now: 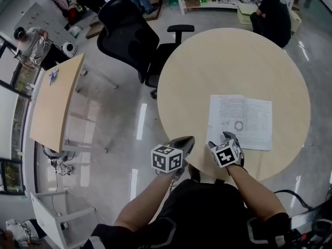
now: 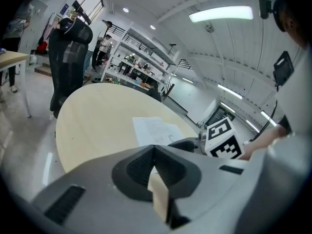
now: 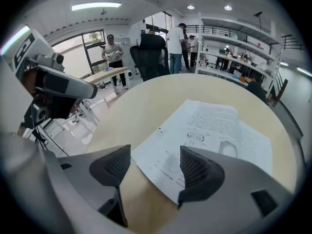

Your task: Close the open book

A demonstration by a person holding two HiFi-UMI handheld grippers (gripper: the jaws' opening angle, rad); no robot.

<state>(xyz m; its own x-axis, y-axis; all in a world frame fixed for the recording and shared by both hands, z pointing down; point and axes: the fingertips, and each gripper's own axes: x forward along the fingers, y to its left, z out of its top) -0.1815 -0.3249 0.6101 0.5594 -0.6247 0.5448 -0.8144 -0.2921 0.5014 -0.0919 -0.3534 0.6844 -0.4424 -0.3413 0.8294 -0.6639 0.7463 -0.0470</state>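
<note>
An open book [image 1: 241, 122] with white printed pages lies flat on the near right part of the round, pale wooden table [image 1: 207, 61]. My right gripper [image 1: 228, 137] hovers at the book's near left corner, jaws open. In the right gripper view the book [image 3: 214, 130] lies ahead, its corner under the gap of the right gripper [image 3: 155, 153], and nothing sits between the pads. My left gripper [image 1: 188, 140] is at the table's near edge, left of the book, jaws shut and empty. In the left gripper view the left gripper [image 2: 153, 148] points toward the book [image 2: 156, 129].
A black office chair [image 1: 129, 35] stands at the table's far left side. A narrow wooden desk [image 1: 54, 100] is off to the left. A person in black [image 1: 272, 14] crouches by white shelves beyond the table. The table's near edge runs just under both grippers.
</note>
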